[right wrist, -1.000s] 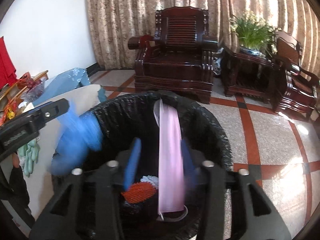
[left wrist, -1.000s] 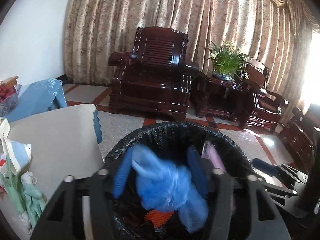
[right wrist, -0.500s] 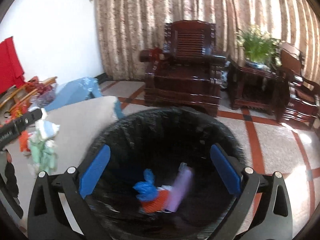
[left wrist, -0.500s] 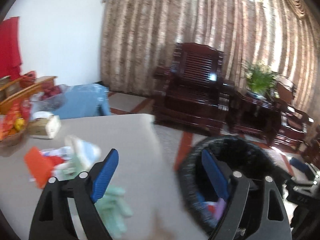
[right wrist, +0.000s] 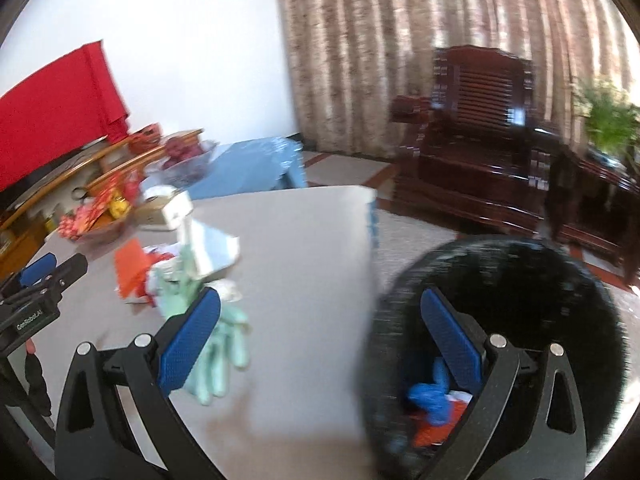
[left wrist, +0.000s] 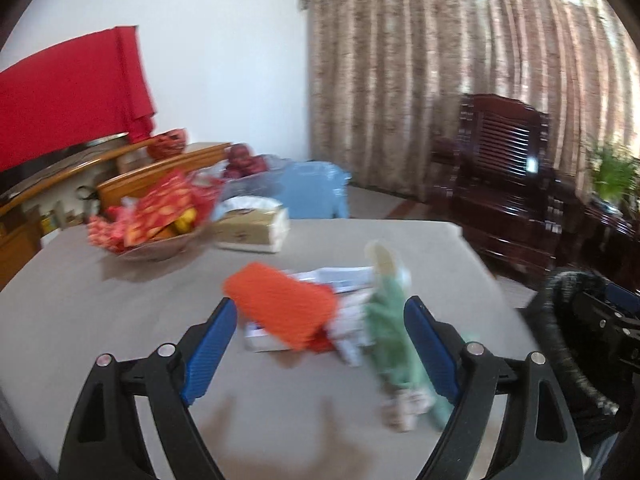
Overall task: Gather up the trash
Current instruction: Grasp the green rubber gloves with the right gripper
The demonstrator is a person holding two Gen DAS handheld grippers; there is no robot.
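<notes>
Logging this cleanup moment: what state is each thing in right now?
left claw: open, empty
right claw: open, empty
trash bin: bag-lined, holds blue and orange scraps
green glove: flat on table
orange piece: on the litter pile
tissue pack: on table

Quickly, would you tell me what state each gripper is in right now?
Left gripper: open, holding nothing.
Right gripper: open, holding nothing.

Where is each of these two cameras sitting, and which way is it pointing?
Left wrist: on the left hand-held gripper, open, looking along its fingers at the litter pile on the table.
Right wrist: on the right hand-held gripper, open, facing the table edge and black bin.
Shared: pile, green glove, bin, fruit bowl, armchair; each shows the other gripper.
</notes>
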